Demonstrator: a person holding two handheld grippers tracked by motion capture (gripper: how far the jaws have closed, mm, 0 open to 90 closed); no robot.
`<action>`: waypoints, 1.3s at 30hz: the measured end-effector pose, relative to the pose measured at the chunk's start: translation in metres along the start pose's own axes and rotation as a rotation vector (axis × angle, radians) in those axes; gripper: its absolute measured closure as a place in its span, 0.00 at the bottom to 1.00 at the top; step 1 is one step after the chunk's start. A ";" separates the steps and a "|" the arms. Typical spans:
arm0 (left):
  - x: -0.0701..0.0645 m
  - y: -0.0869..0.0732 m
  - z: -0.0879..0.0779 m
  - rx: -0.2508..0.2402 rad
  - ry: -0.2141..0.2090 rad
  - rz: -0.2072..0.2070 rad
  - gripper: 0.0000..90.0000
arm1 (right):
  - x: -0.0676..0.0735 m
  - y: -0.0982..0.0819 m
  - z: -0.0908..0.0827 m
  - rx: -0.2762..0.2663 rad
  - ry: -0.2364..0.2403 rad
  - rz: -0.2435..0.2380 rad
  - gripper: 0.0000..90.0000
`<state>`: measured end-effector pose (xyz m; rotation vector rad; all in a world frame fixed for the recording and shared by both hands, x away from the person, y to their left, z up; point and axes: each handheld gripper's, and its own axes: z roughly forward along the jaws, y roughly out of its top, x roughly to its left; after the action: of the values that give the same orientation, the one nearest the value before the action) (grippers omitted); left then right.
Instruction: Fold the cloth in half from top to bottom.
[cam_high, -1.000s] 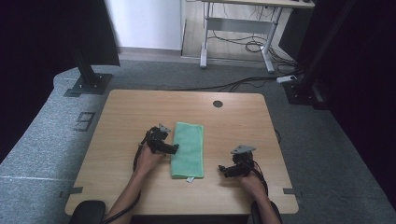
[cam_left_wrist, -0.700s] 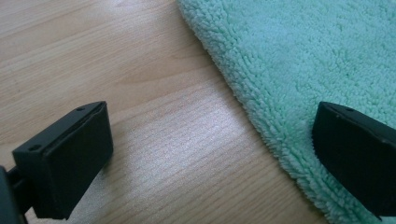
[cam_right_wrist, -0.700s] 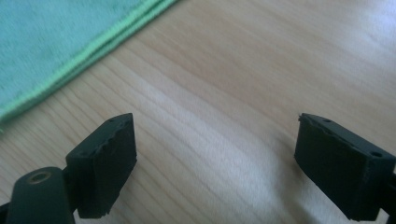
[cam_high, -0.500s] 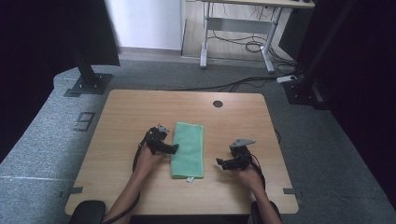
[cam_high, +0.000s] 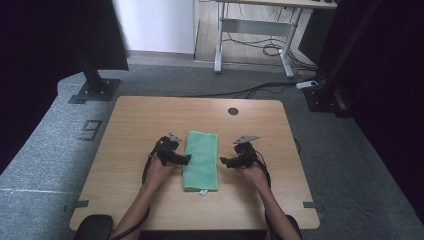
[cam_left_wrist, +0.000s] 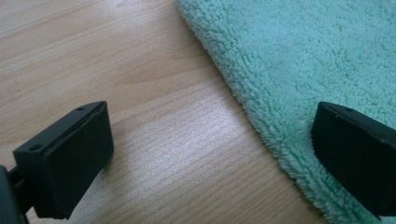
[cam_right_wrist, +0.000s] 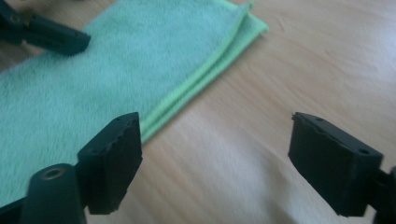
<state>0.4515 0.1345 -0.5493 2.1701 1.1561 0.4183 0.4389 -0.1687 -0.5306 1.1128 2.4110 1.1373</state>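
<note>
Forearms come in over the near edge of the table (cam_high: 130, 120) in the high view, the left claw (cam_high: 186, 159) level at the long left edge of the green towel (cam_high: 201, 160) and the right claw (cam_high: 223, 161) level just off its right edge, both aimed inward; the folded towel lies mid-table, its long axis running from near edge to far edge. From the left gripper view, the left claw (cam_left_wrist: 210, 154) stands wide, one jaw over bare wood, the other over the towel's (cam_left_wrist: 303, 60) fluffy border. From the right gripper view, the right claw (cam_right_wrist: 212, 163), wide though its jaws have just been closing, has only wood between them, beside the towel's (cam_right_wrist: 93, 84) doubled edge.
</note>
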 end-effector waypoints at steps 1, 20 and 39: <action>0.000 0.000 0.000 0.000 0.000 0.000 0.00 | 0.000 0.004 0.004 -0.003 0.002 -0.005 0.22; 0.000 0.000 0.000 0.000 0.000 0.001 0.00 | -0.012 0.048 0.043 0.024 -0.018 -0.034 0.49; 0.000 0.000 0.000 0.001 0.000 0.001 0.00 | -0.022 0.065 0.066 0.024 -0.036 -0.010 0.63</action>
<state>0.4515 0.1346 -0.5492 2.1717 1.1559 0.4180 0.5219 -0.1224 -0.5281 1.1170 2.4059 1.0788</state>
